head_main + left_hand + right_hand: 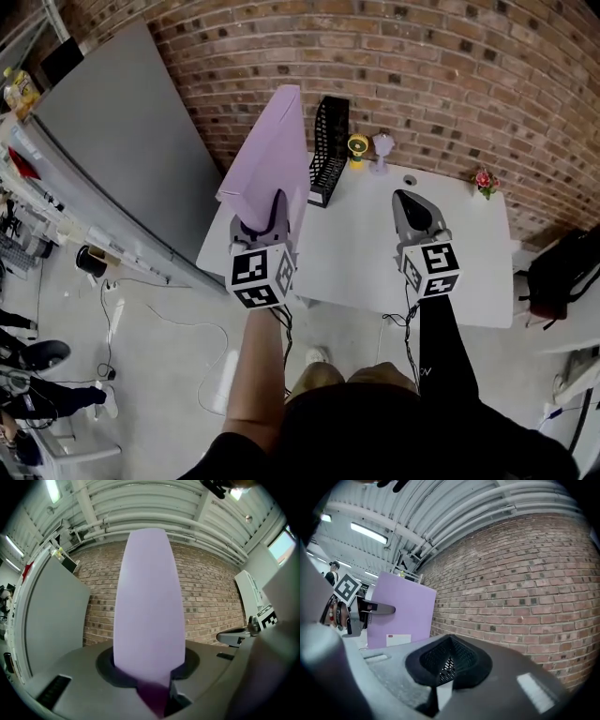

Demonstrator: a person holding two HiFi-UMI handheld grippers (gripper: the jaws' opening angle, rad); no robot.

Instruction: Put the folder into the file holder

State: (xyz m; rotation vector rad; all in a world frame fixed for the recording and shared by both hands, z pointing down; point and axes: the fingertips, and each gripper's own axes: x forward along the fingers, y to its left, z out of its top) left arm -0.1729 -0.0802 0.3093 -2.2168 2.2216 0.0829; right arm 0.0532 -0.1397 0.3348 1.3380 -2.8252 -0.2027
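Observation:
A lilac folder (272,159) stands upright over the white table's (356,253) left part, and my left gripper (275,202) is shut on its lower edge. In the left gripper view the folder (150,611) rises from between the jaws (154,686) and hides the middle of the wall. The black mesh file holder (330,150) stands at the table's back, just right of the folder. My right gripper (405,199) hovers over the table's right half, shut and empty. Past its tip (443,686) the holder's mesh (447,660) shows, with the folder (401,616) to the left.
A brick wall (422,66) backs the table. A yellow object (358,147), a pale ornament (382,148) and a small flower pot (484,180) stand along the far edge. A grey panel (122,141) leans at the left. A black bag (562,272) sits at the right.

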